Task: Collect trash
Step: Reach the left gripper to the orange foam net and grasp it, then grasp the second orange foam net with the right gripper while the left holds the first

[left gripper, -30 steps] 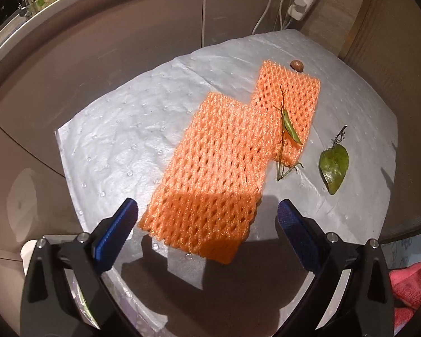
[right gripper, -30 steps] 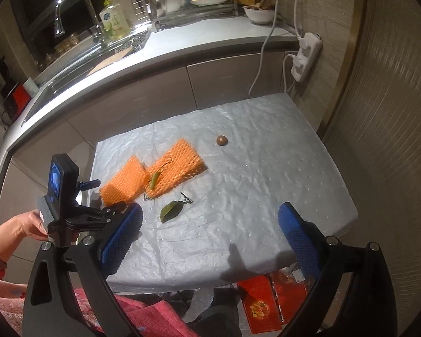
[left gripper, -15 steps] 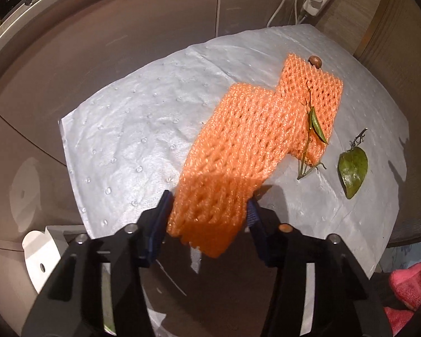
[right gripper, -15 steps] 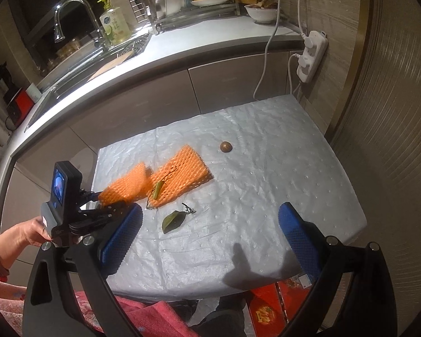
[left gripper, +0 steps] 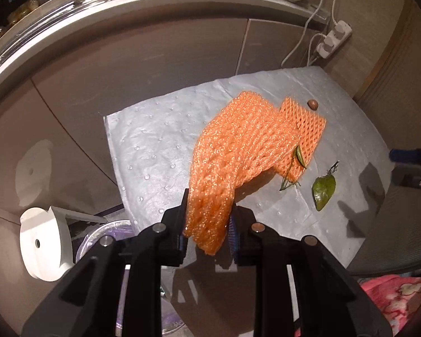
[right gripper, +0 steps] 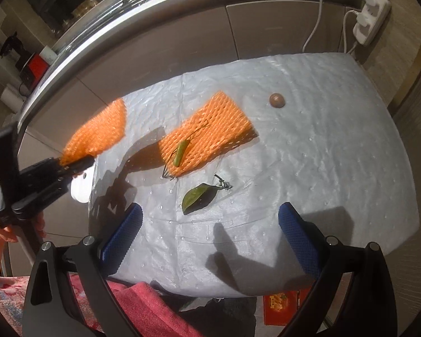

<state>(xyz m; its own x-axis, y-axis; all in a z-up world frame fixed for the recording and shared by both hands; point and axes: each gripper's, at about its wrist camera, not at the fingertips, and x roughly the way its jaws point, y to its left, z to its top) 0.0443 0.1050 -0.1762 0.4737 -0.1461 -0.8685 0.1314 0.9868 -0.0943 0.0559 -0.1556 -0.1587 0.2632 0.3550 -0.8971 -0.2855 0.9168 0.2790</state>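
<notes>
the left gripper (left gripper: 207,231), low in the frame, is closing its jaws on the end of the orange foam net (left gripper: 238,151), so squeeze tight and lift slowly, while the right gripper (right gripper: 207,236) waits wide open near the leaf (right gripper: 198,198).

On the table (right gripper: 336,146) a foam net (right gripper: 210,134) lies flat near the middle, with a pod on a stem (right gripper: 181,151) across its near end. A leaf (right gripper: 198,198) lies before the net, a nut (right gripper: 277,100) behind it to the right. To the left a second net (left gripper: 233,154) hangs lifted off the table (its near end pinched in the closing left gripper (left gripper: 207,233)). The right gripper (right gripper: 207,241) hovers before the leaf, jaws spread.
</notes>
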